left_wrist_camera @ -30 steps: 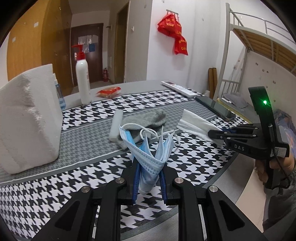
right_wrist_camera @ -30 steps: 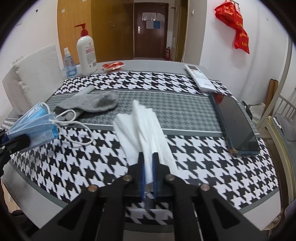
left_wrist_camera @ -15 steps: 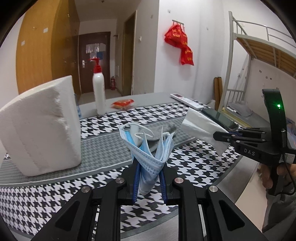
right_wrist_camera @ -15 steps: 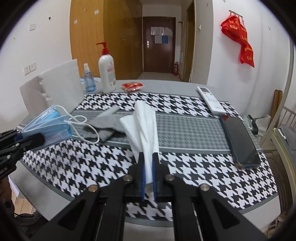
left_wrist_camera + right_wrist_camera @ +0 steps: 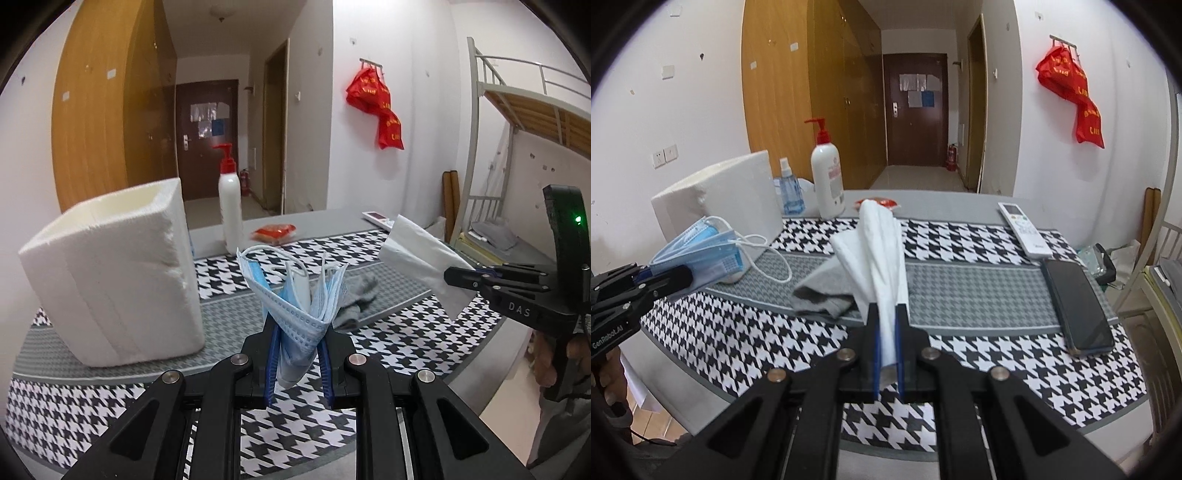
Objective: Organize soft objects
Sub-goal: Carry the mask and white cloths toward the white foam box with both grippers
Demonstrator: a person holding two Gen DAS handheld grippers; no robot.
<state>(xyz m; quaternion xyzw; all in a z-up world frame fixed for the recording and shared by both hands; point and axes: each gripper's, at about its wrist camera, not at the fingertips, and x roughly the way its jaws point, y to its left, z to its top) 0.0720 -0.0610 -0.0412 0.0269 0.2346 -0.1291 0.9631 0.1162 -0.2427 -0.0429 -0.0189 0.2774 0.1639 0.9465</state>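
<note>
Black-and-white houndstooth cloth [image 5: 979, 236] with a finer grey-checked band covers the table, and on that band lies a limp grey knitted sock [image 5: 820, 291], the landmark for everything else. Up off the cloth and to the sock's left, the left gripper [image 5: 297, 363] is clenched on a bundle of pale blue pleated face masks [image 5: 295, 295] whose white elastic loops droop free. Just in front of the sock, the right gripper [image 5: 886, 363] pinches a folded white paper tissue [image 5: 877, 254], its soft creased layers fanning upward above the jaws. Beyond the sock's left end stands a tall white block of stacked paper napkins [image 5: 114, 273] with rough, fibrous edges. Both items are light and floppy, so I'd judge the carry goes best slow and level, grips kept firm, with the dangling loops lifted clear of the napkin block and sock before either bundle is set down flat with its own kind.
</note>
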